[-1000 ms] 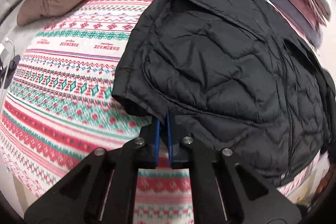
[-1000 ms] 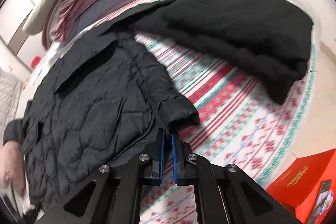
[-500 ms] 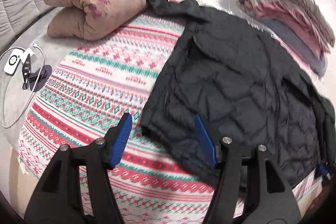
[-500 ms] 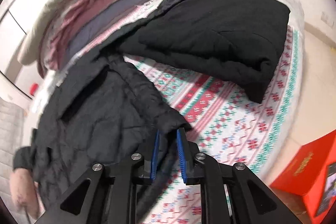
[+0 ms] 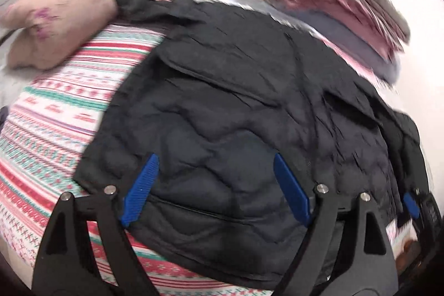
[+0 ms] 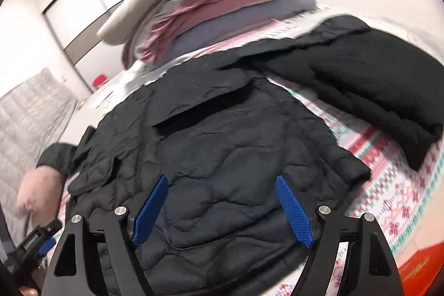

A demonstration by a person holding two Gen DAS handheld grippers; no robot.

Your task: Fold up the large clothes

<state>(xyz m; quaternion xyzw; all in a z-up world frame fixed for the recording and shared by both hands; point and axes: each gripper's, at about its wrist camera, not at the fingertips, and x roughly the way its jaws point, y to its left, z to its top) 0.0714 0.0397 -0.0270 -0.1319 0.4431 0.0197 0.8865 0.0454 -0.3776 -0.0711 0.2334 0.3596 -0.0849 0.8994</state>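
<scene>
Both grippers have let go of the black quilted jacket [image 5: 236, 107] since a second ago: left gripper [image 5: 215, 185] and right gripper [image 6: 222, 208] were pinched shut on its near hem, and their jaws have just been opening, now spread wide above the fabric with nothing pressed between the blue pads. Each has also pulled back, so more of the jacket shows. Motion blur smears both views; quilting seams and the bedspread [image 5: 55, 113] pattern are hard to read. Jacket's far sleeve runs behind the pink pillow [image 5: 58, 24], cuff hidden; its near edge is cut off by the gripper frames. Both tools tilt downward over the jacket, which lies flat on the striped bedspread. Count: one jacket, one second dark garment [image 6: 369, 85] bunched at right, one stack of folded bedding [image 6: 216, 4], one pillow, one red box [image 6: 416, 268] partly cropped.
</scene>
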